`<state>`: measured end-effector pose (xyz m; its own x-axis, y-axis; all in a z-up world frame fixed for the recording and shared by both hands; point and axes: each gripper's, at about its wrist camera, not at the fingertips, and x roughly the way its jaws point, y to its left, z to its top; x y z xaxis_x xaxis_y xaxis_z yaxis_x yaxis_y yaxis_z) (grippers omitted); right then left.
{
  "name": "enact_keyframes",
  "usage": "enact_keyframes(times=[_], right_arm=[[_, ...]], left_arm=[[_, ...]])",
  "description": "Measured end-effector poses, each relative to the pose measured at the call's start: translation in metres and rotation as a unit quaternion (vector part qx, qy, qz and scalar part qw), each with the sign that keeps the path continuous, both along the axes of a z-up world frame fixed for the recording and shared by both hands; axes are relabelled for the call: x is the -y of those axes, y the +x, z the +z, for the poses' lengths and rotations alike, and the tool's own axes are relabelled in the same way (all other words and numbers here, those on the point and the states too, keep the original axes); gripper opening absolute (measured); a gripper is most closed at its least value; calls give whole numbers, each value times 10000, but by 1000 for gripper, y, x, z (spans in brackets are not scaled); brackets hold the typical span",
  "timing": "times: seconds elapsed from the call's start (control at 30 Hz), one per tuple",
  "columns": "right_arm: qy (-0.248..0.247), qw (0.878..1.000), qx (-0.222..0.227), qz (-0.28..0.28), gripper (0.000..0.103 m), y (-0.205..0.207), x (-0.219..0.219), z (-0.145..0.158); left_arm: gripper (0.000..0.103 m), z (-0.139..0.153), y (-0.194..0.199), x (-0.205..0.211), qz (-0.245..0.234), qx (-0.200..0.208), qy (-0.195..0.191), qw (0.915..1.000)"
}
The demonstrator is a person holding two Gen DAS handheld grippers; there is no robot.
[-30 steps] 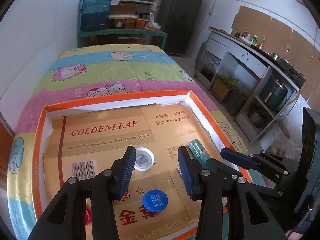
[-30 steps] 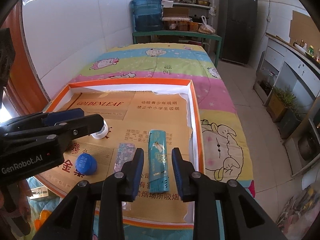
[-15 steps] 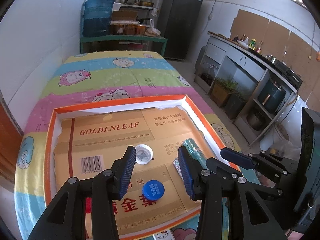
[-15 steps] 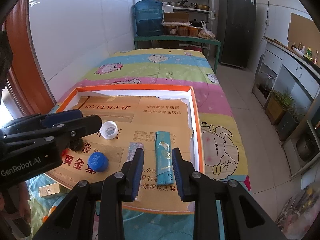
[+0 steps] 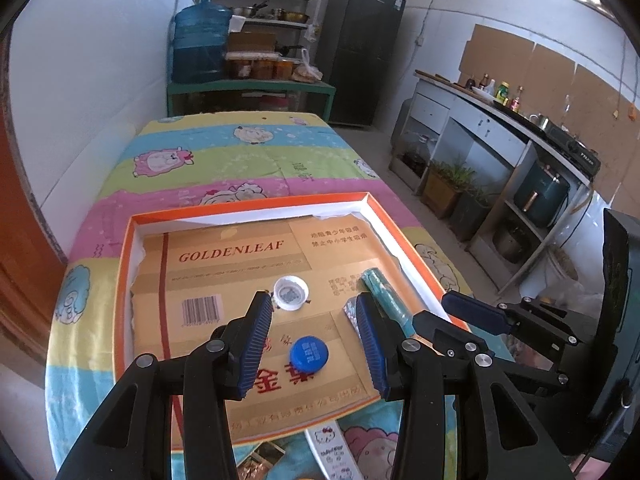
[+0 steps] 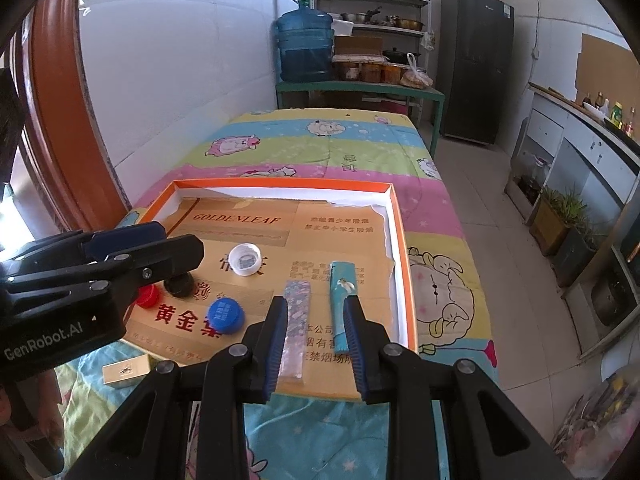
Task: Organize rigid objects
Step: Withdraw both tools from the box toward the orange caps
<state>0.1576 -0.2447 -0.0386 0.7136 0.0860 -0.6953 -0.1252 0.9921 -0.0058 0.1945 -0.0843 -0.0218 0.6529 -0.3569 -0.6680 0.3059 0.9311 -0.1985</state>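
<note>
A: Well, where were the caps and lighters?
B: Inside the orange tray [image 6: 402,264], on its cardboard: white cap [image 6: 245,259], blue cap [image 6: 225,315], then two lighters side by side, the teal lighter [image 6: 343,304] nearest the tray's right wall.
A: And the claws?
B: The left gripper [image 5: 316,340] and the right gripper [image 6: 315,344] both hung above the tray, jaws apart, gripping nothing.
</note>
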Motion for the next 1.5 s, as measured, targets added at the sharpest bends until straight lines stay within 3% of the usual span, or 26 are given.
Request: enact_keyframes(times=[0.97, 1.5], right_arm=[[56, 9998, 24, 193, 29, -54, -30, 5], [53, 9996, -25, 291, 29, -81, -43, -3]], left_arm=[[45, 6, -65, -52, 413, 19, -181, 9990], [45, -9, -110, -61, 275, 165, -209, 9993]])
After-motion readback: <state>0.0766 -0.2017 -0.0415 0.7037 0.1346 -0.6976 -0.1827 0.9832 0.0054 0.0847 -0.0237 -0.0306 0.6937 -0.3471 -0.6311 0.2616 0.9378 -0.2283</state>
